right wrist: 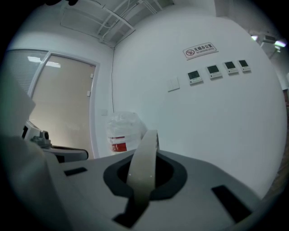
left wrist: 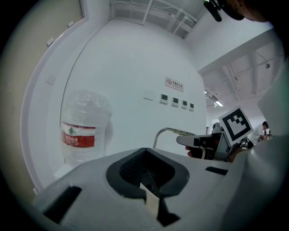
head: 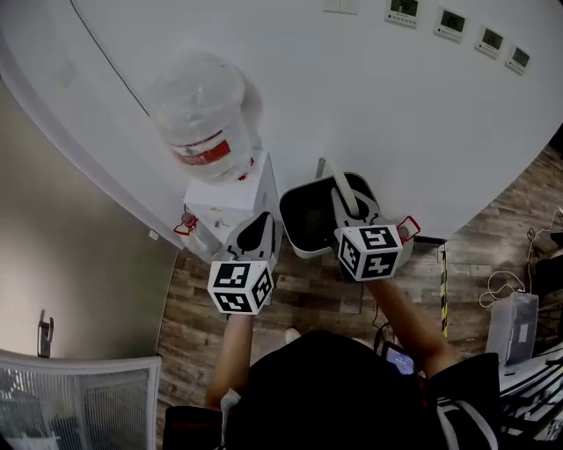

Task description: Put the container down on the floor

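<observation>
White container (head: 302,249) upright, mouth upward — handle (right wrist: 145,153) pinched by right gripper (right wrist: 142,182), left gripper (left wrist: 151,198) closed

Ahead of me a big clear water bottle (head: 204,119) with a red label sits on what may be a white dispenser (head: 230,200). Four control panels (head: 453,24) dot the white wall (head: 396,114) above the plank floor (head: 303,294).

White wall (head: 396,105) with four small control panels (head: 450,24), wood-plank floor (head: 308,299), perhaps a glazed door (right wrist: 63,103) leftward.
</observation>
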